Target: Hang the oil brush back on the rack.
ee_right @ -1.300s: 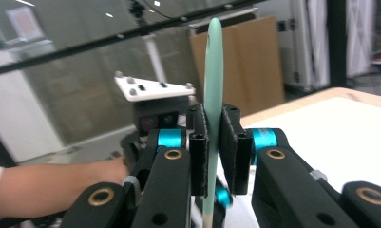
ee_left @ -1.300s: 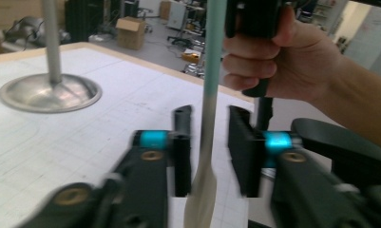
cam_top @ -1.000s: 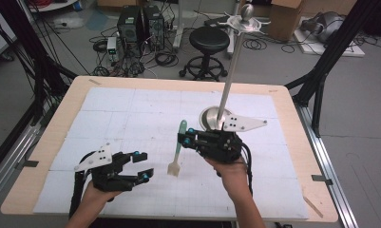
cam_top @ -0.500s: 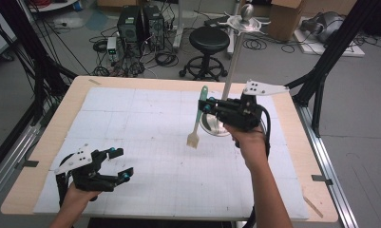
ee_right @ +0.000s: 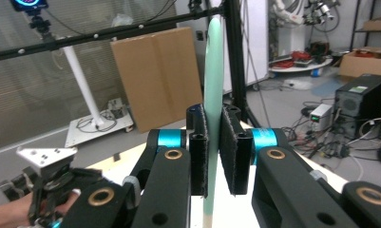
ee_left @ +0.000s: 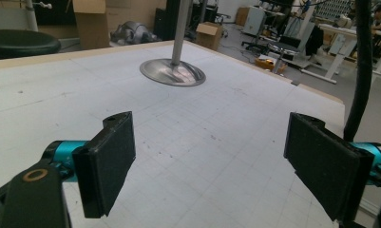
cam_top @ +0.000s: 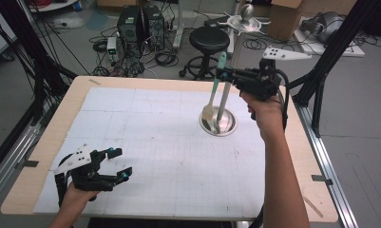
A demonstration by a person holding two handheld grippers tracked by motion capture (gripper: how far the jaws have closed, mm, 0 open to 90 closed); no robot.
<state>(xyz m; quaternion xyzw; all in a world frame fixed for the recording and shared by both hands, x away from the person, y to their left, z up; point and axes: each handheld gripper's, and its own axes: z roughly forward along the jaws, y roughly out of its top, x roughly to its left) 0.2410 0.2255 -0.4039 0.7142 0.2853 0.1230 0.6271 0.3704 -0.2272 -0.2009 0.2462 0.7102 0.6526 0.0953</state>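
Note:
My right gripper (cam_top: 222,73) is raised over the far right of the table, shut on the handle of a mint-green spatula (cam_top: 215,90). The spatula hangs nearly upright, its cream head (cam_top: 207,114) just above the round metal stand base (cam_top: 228,124). In the right gripper view the two pads (ee_right: 197,152) clamp the green handle (ee_right: 213,71) between them. My left gripper (cam_top: 120,163) rests low at the near left of the table. Its jaws have just been opening, and they stand wide apart in the left gripper view (ee_left: 212,171) with nothing between them.
A thin metal pole (cam_top: 223,102) rises from the stand base (ee_left: 173,73) right beside the spatula. White gridded paper (cam_top: 150,142) covers the wooden table. A black stool (cam_top: 209,40), computers and cables stand on the floor beyond the far edge.
My right gripper has carried the spatula up and toward the far right, next to the stand's pole. The left hand has slid to the near-left corner and its jaws have spread wider.

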